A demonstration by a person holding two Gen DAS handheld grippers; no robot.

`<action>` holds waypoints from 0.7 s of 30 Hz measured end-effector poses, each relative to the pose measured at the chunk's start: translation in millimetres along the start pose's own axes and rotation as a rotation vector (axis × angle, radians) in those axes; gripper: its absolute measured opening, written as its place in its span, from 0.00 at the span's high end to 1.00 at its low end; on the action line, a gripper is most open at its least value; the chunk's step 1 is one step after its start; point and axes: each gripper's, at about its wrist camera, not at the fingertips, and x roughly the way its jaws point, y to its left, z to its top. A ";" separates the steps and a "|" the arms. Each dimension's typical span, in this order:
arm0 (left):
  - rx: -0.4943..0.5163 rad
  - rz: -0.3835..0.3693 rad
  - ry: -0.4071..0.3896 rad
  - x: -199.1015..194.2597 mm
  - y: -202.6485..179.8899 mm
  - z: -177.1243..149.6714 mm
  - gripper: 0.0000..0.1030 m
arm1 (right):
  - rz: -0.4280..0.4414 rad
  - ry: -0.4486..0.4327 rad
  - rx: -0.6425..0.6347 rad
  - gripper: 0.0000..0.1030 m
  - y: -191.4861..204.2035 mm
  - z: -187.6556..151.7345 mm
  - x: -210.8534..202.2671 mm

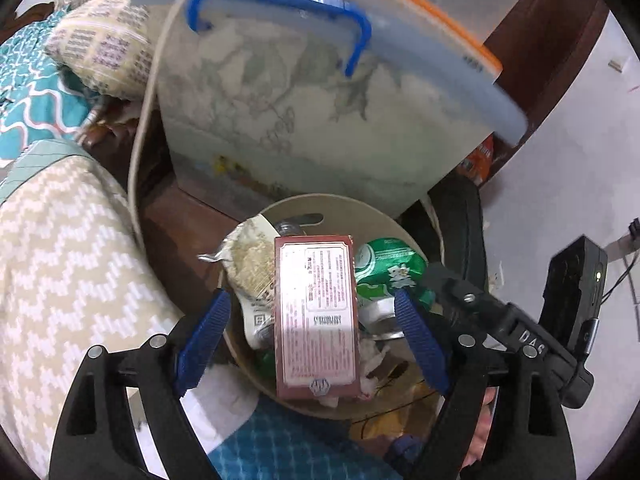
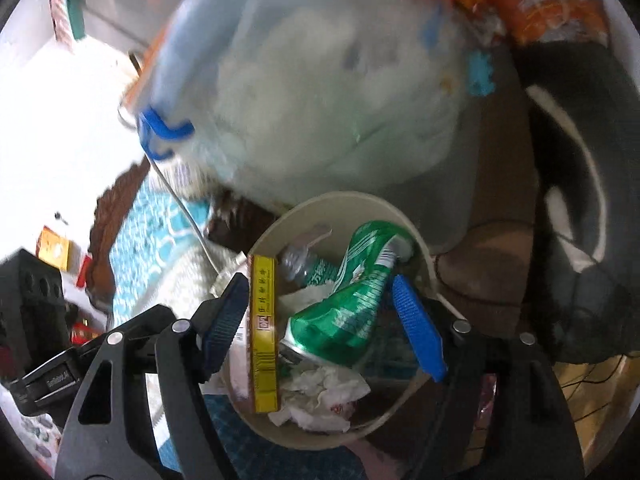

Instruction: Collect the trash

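Observation:
A round beige bin (image 1: 316, 199) (image 2: 340, 196) sits below both grippers and holds the trash. In the left wrist view a maroon carton (image 1: 316, 320) lies on top, beside a crushed green can (image 1: 384, 268), a silvery snack wrapper (image 1: 250, 260) and crumpled tissue (image 1: 370, 364). My left gripper (image 1: 312, 298) hangs open over the carton, its blue pads clear of it. In the right wrist view the carton (image 2: 264, 332) shows its yellow side, with the can (image 2: 344, 312), a plastic bottle (image 2: 304, 266) and tissue (image 2: 320, 396). My right gripper (image 2: 320, 282) is open above the can, not touching it.
A translucent storage box (image 1: 300, 120) (image 2: 320, 100) with a blue handle stands just behind the bin. Beige zigzag bedding (image 1: 60, 260) and a teal blanket (image 1: 28, 92) lie to the left. A black bag (image 2: 580, 200) and orange snack packs (image 2: 552, 4) are on the right. A white cable (image 1: 140, 140) runs past.

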 end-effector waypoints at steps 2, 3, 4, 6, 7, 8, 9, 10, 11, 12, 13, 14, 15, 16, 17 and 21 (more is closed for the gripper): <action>-0.004 -0.004 -0.031 -16.4 1.7 -6.6 0.22 | 0.001 -0.043 0.000 0.27 2.3 -7.5 -21.6; -0.002 -0.002 -0.042 -23.7 1.8 -11.1 0.22 | 0.002 -0.060 -0.002 0.27 4.1 -13.5 -31.6; 0.005 0.002 -0.053 -32.4 2.2 -18.3 0.22 | 0.002 -0.070 -0.003 0.27 6.0 -19.1 -39.6; 0.029 0.023 -0.070 -50.1 2.2 -37.5 0.21 | 0.003 -0.081 0.000 0.27 10.3 -30.7 -51.6; 0.040 0.033 -0.074 -58.7 0.5 -48.6 0.20 | 0.002 -0.082 0.001 0.27 13.3 -40.4 -58.2; 0.048 0.040 -0.076 -62.8 1.0 -55.4 0.20 | 0.001 -0.082 0.003 0.27 16.4 -49.9 -62.8; 0.055 0.048 -0.078 -68.4 0.4 -63.0 0.20 | -0.001 -0.080 0.005 0.27 19.2 -55.5 -64.6; 0.062 0.057 -0.080 -74.4 2.1 -73.1 0.20 | -0.008 -0.075 0.004 0.27 25.1 -69.2 -68.8; 0.067 0.068 -0.083 -81.1 4.2 -84.0 0.20 | -0.011 -0.071 0.003 0.26 27.9 -77.0 -70.9; 0.073 0.080 -0.088 -88.3 6.5 -94.6 0.20 | -0.014 -0.066 0.002 0.26 32.9 -86.2 -73.9; 0.079 0.089 -0.092 -92.0 9.1 -100.5 0.20 | -0.015 -0.059 0.002 0.26 38.5 -98.4 -76.9; 0.088 0.107 -0.101 -99.3 11.4 -110.0 0.19 | -0.015 -0.052 0.002 0.25 43.6 -107.9 -79.3; 0.096 0.128 -0.113 -107.1 13.9 -119.2 0.18 | -0.016 -0.045 -0.003 0.25 49.7 -118.3 -82.0; 0.101 0.150 -0.125 -114.5 17.3 -126.3 0.16 | -0.018 -0.042 -0.008 0.25 53.3 -126.0 -83.4; 0.103 0.170 -0.134 -119.5 20.2 -131.9 0.16 | -0.022 -0.039 -0.017 0.23 59.3 -135.0 -86.1; 0.092 0.271 -0.181 -144.9 38.3 -158.8 0.16 | -0.038 -0.036 -0.063 0.19 83.8 -168.9 -96.7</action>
